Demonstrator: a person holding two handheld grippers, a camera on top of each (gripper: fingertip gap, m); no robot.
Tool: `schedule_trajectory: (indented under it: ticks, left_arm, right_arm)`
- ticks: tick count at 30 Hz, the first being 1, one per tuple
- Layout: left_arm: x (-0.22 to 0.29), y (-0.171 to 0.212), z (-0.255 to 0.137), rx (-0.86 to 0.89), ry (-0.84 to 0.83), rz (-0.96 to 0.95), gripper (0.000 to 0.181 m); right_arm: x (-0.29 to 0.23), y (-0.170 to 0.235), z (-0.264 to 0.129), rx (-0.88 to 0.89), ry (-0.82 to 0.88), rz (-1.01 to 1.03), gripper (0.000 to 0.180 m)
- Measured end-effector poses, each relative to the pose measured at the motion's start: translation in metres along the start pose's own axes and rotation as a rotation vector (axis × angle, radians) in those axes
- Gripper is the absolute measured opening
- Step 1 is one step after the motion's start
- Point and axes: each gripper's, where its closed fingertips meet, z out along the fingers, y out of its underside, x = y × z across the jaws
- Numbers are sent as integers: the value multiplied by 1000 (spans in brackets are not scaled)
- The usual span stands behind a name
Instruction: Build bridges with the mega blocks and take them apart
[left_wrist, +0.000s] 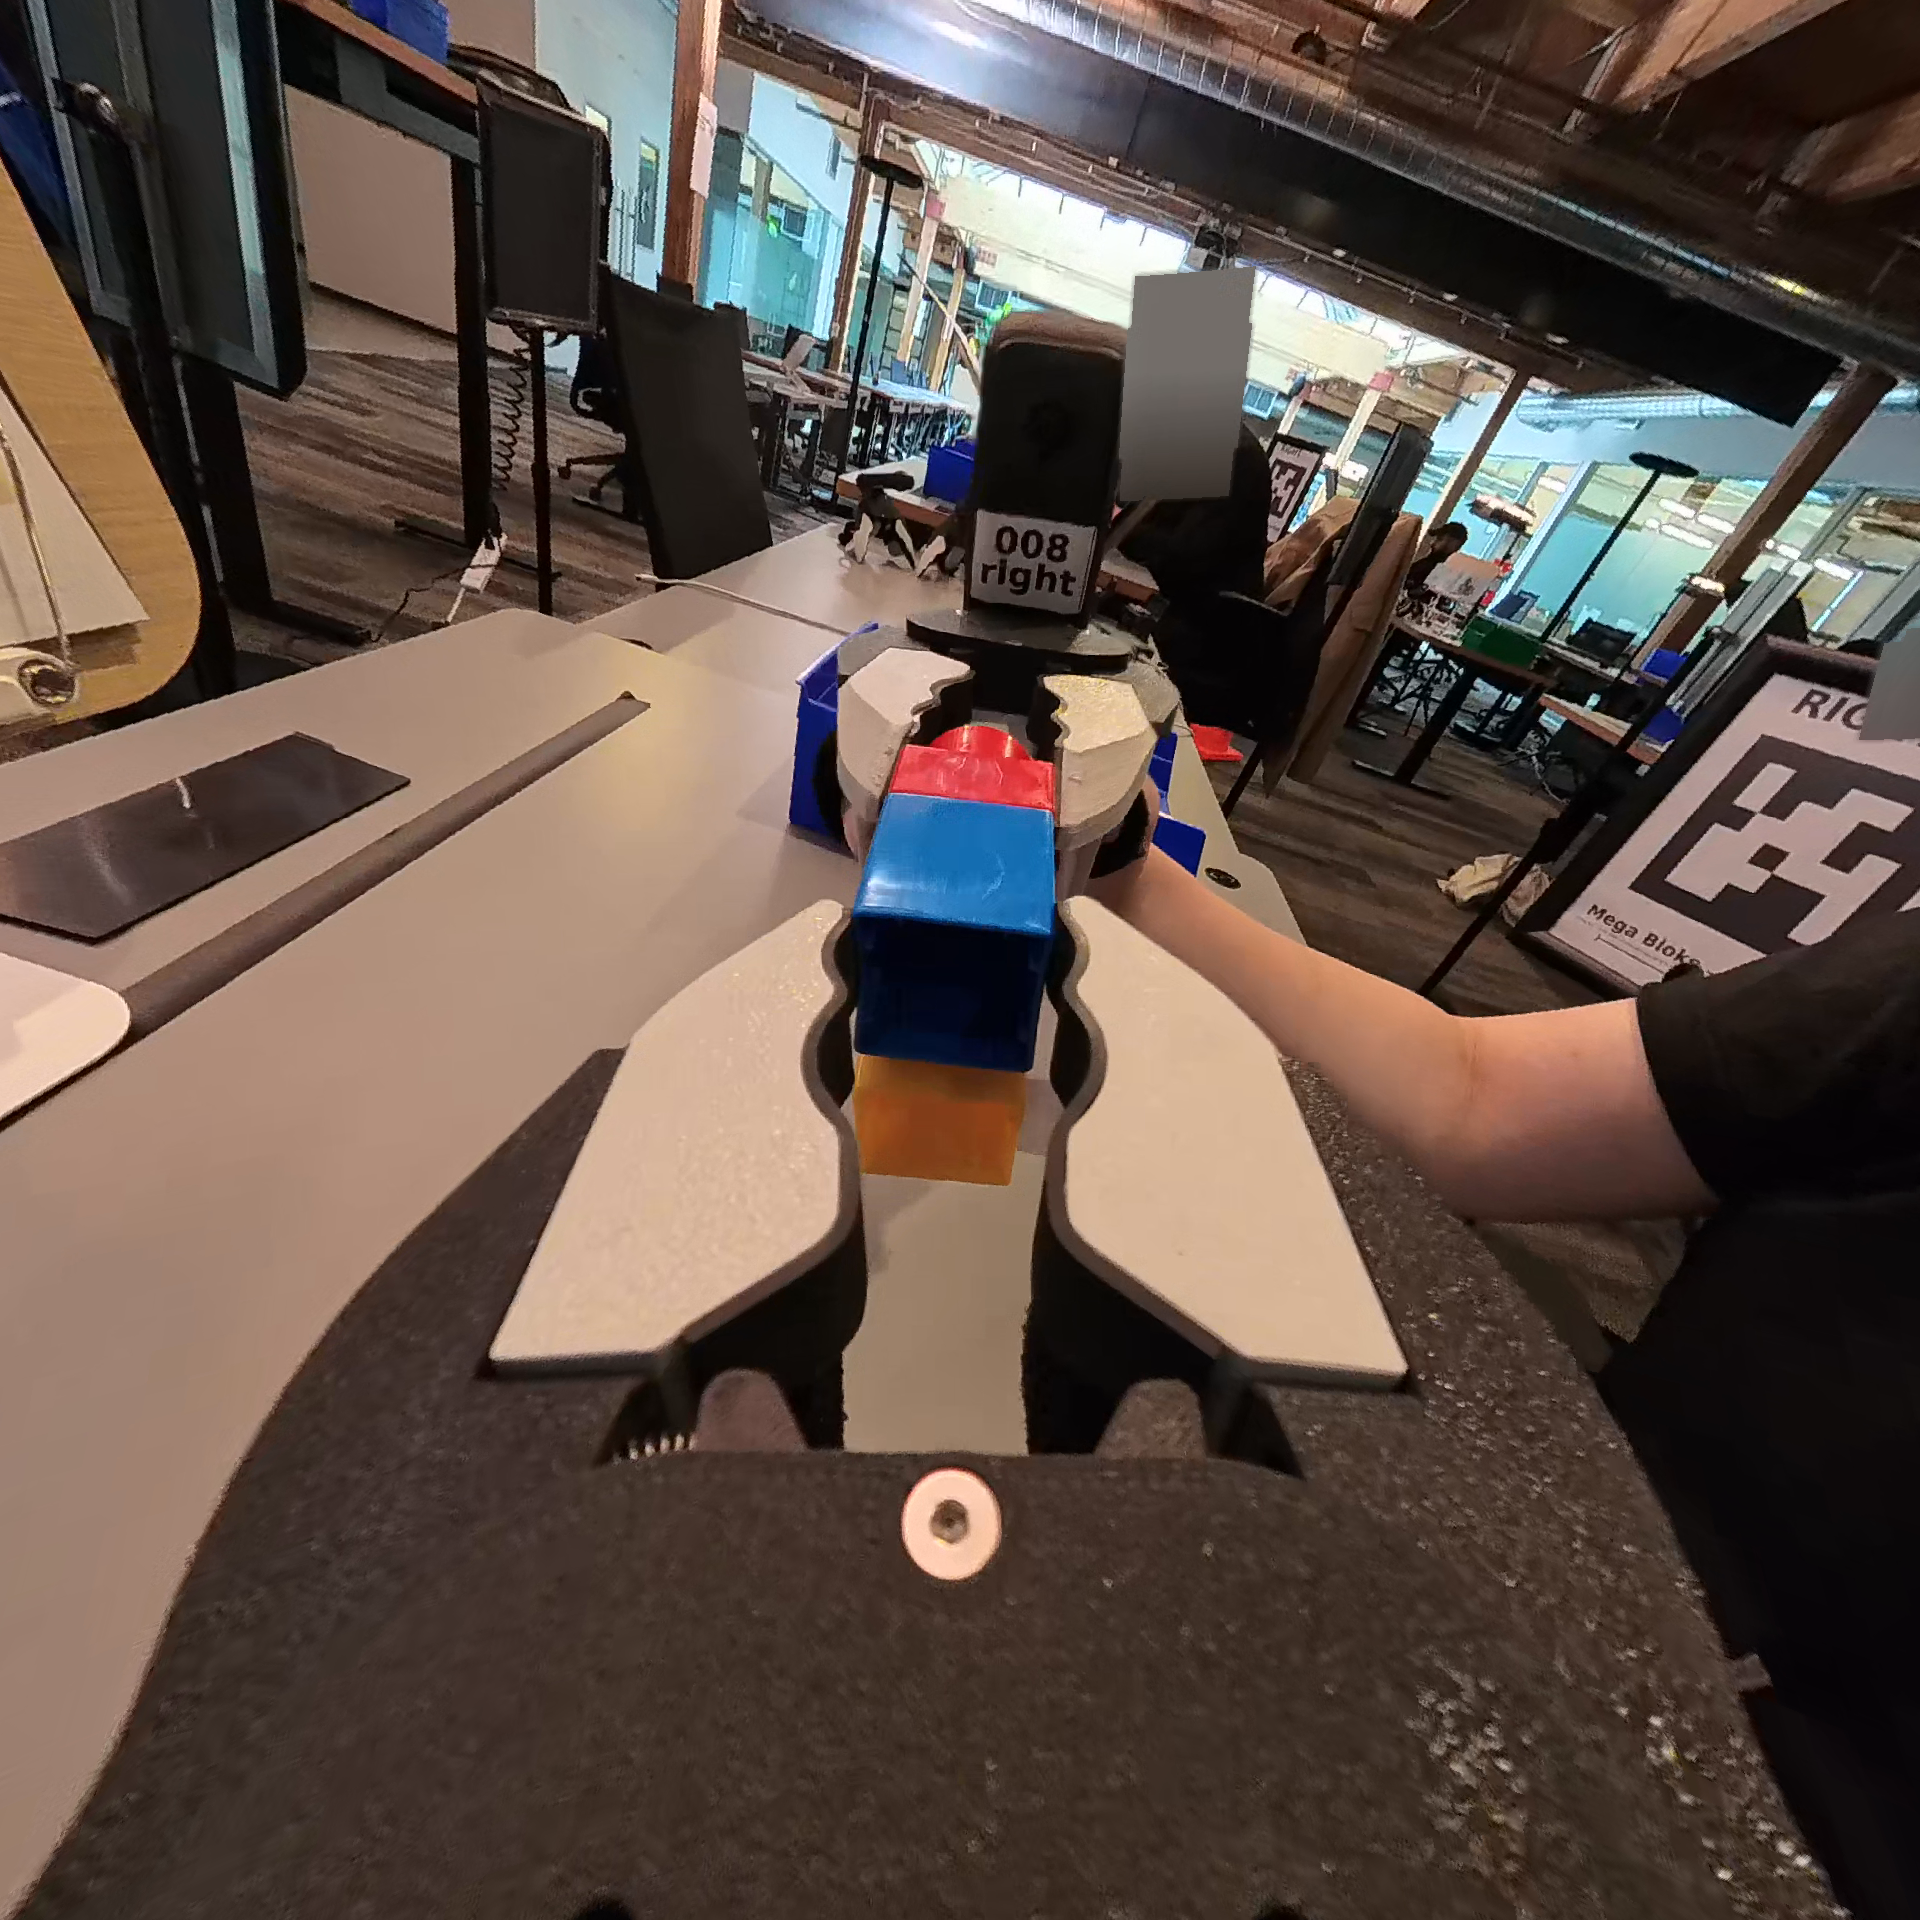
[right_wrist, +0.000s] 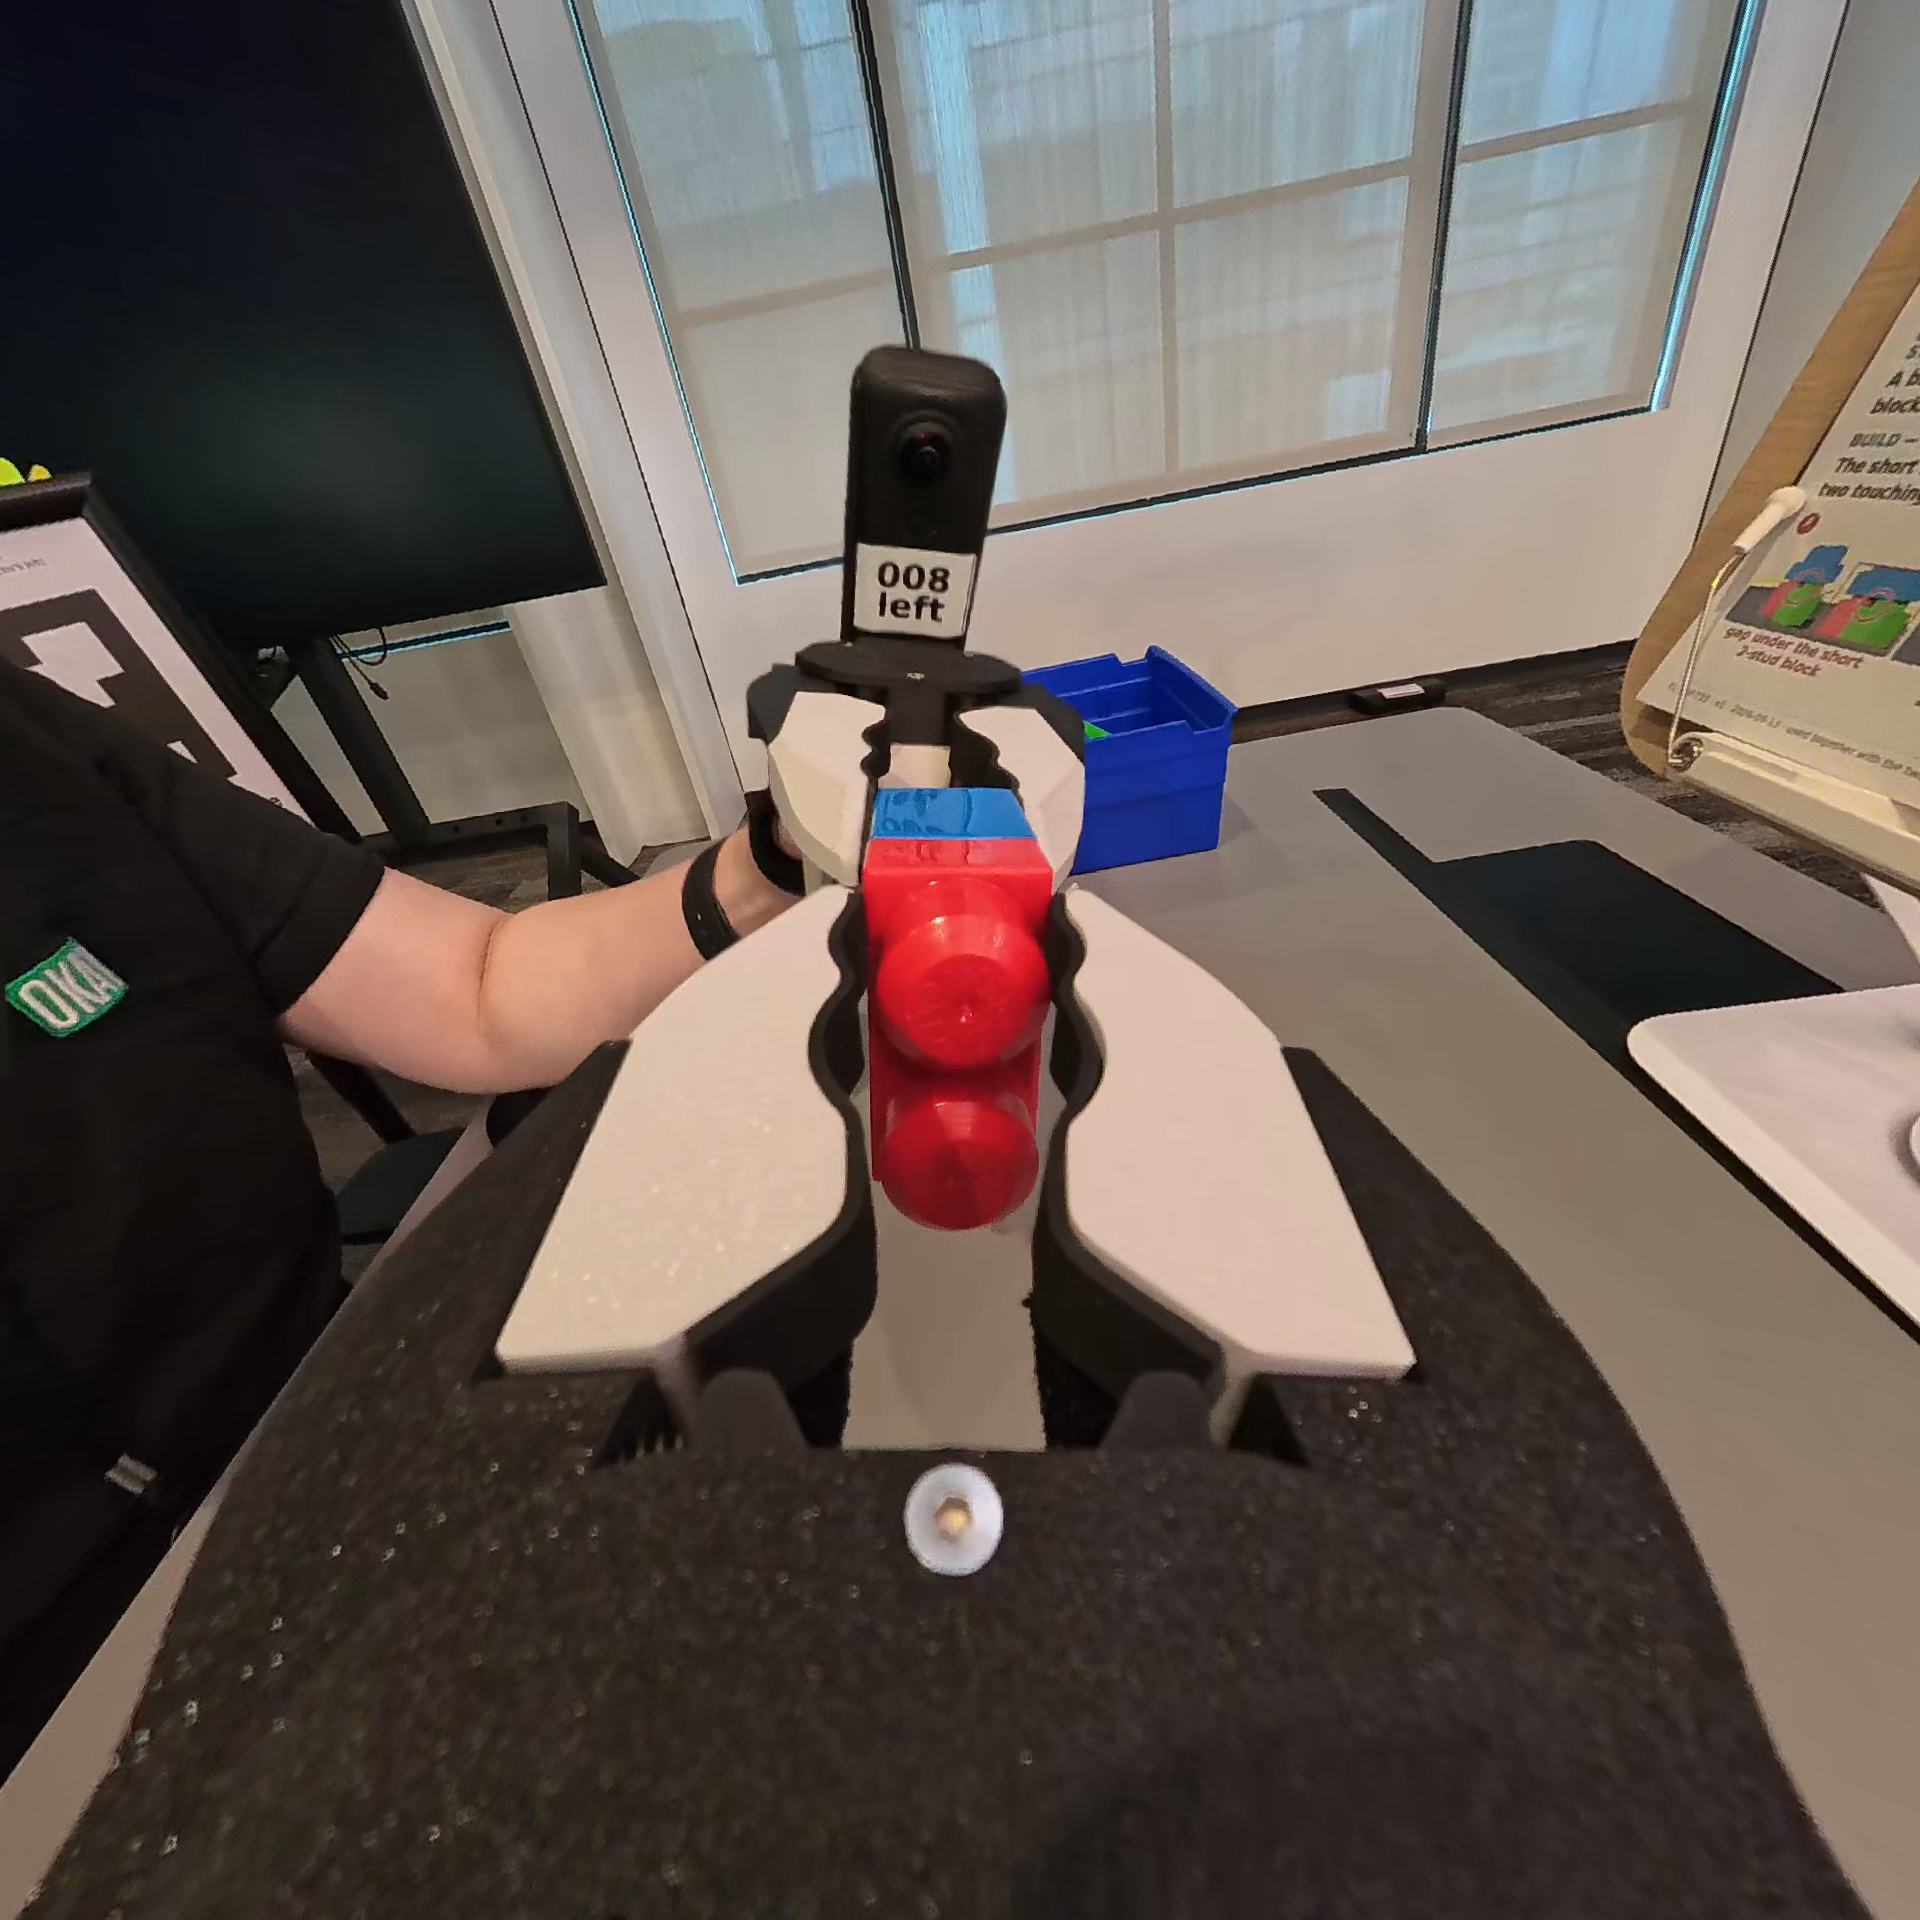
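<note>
- Mega blocks: a glossy blue plastic rectangular block (left_wrist: 951, 925), a red plastic two-stud block (right_wrist: 954, 1023) and a smaller orange-yellow plastic block (left_wrist: 935, 1127) are joined in one stack, held in the air above the grey table (left_wrist: 364, 1039) between the two tools.
- In the left wrist view the blue block sits at the centre, its hollow underside facing the camera, the orange-yellow block pressed against it at 6 o'clock and the red block beyond it at 12 o'clock.
- In the right wrist view the red block's two round studs point at the camera, one above the other, with the blue block just behind it at 12 o'clock.
- The left gripper (left_wrist: 951, 987) has its pale grey fingers clamped on the sides of the blue block.
- The right gripper (right_wrist: 956, 1039) is clenched on the sides of the red block; the two tools face each other nose to nose.
- Each tool's broad dark body and fingers hide most of the stack's flanks and the table below it.
- A blue plastic bin (right_wrist: 1143, 774) stands on the table at 1 o'clock in the right wrist view, behind the left gripper.
- A flat black mat (left_wrist: 177, 831) lies on the table at 9 o'clock in the left wrist view, well apart from the stack.
- A person's bare forearm (left_wrist: 1351, 1029) reaches in from 3 o'clock.
</note>
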Motion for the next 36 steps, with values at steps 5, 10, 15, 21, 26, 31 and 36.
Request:
schedule_trajectory:
  ticks: [5, 10, 15, 21, 26, 31, 36]
  left_arm:
    - [0, -2, 2, 32, 4, -1, 35]
    - [-1, -1, 2, 40, 1, 0, 35]
    - [-2, -1, 3, 46, -6, 7, 35]
    - [-4, -6, 0, 69, 11, -35, 35]
    - [-2, -21, -7, 159, 55, -127, 35]
    - [-4, -19, -9, 139, 44, -119, 35]
    - [-5, -10, -6, 72, 33, -97, 35]
  right_arm:
    - [0, -4, -1, 36, -2, 17, 33]
    - [1, -2, -1, 31, 0, 28, 33]
    - [1, -2, -1, 39, -1, 32, 33]
    - [3, -6, 2, 7, 35, 13, 33]
    - [5, -14, 5, -17, 122, -24, 59]
    - [9, 6, 3, -148, 138, 1, 46]
    - [5, 18, 3, -231, 100, 46, 33]
